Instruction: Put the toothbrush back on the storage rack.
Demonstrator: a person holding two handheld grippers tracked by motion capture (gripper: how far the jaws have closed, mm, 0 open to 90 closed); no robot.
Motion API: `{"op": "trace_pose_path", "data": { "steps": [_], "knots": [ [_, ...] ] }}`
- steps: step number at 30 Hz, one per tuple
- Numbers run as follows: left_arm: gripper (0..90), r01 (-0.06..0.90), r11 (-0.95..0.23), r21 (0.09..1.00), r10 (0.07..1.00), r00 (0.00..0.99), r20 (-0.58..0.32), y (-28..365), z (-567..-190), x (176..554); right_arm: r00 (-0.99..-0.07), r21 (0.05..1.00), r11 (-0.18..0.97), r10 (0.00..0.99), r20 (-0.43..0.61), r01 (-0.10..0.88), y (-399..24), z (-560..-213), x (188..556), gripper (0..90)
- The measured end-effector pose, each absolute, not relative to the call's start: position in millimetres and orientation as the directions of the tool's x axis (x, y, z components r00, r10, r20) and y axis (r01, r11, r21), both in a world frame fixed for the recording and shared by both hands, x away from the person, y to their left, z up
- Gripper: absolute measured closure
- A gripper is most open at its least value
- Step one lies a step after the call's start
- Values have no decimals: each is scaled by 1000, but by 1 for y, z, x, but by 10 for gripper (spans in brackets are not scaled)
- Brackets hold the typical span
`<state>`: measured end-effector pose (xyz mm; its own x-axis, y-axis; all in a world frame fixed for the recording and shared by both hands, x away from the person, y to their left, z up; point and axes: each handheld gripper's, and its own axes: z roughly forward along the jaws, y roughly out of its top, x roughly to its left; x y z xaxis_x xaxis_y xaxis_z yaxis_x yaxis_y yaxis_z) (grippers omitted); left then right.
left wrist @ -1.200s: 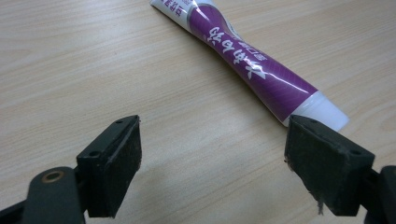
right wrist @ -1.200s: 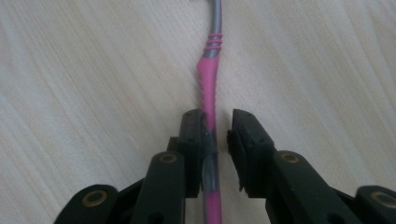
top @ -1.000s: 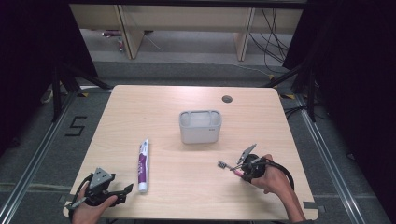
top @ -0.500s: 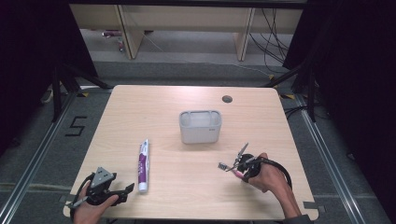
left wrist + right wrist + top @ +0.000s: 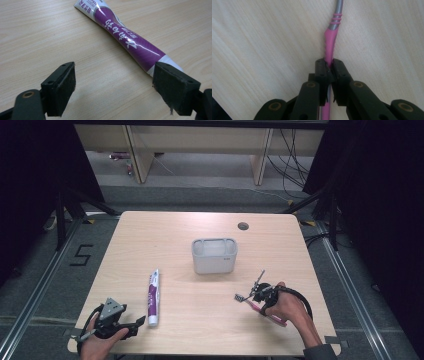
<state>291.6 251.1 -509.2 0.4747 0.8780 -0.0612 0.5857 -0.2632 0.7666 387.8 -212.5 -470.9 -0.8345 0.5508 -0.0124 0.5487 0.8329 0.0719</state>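
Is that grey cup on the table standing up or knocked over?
Upright: the grey cup rests on its base, open top facing up.

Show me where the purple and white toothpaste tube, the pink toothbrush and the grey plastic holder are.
purple and white toothpaste tube (image 5: 153, 296), high view, middle of its purple body.
pink toothbrush (image 5: 329, 42), right gripper view, pink handle above the jaws.
grey plastic holder (image 5: 214, 264), high view, front wall.

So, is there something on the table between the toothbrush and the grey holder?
Nothing visible. The right gripper is shut on the toothbrush, and bare table lies between it and the grey holder. The toothpaste tube lies off to the left.
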Motion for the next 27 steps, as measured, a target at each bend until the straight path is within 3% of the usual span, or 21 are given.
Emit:
{"op": "trace_pose_path", "data": {
  "steps": [5, 6, 13, 27],
  "knots": [
    [185, 592, -281, 755, 879, 475, -45, 252, -508, 291, -823, 144, 816, 568, -15, 560, -219, -461, 388, 838],
    [185, 593, -282, 754, 880, 473, -43, 252, -508, 290, -843, 167, 834, 537, -24, 526, -223, -458, 391, 838],
    [186, 591, -280, 756, 877, 478, -49, 253, -508, 290, -791, 344, 734, 611, 44, 586, -239, -444, 394, 838],
    [180, 579, -236, 781, 882, 464, -78, 251, -509, 289, -737, 565, 573, 670, 95, 594, -243, -423, 397, 838]
  ]
}}
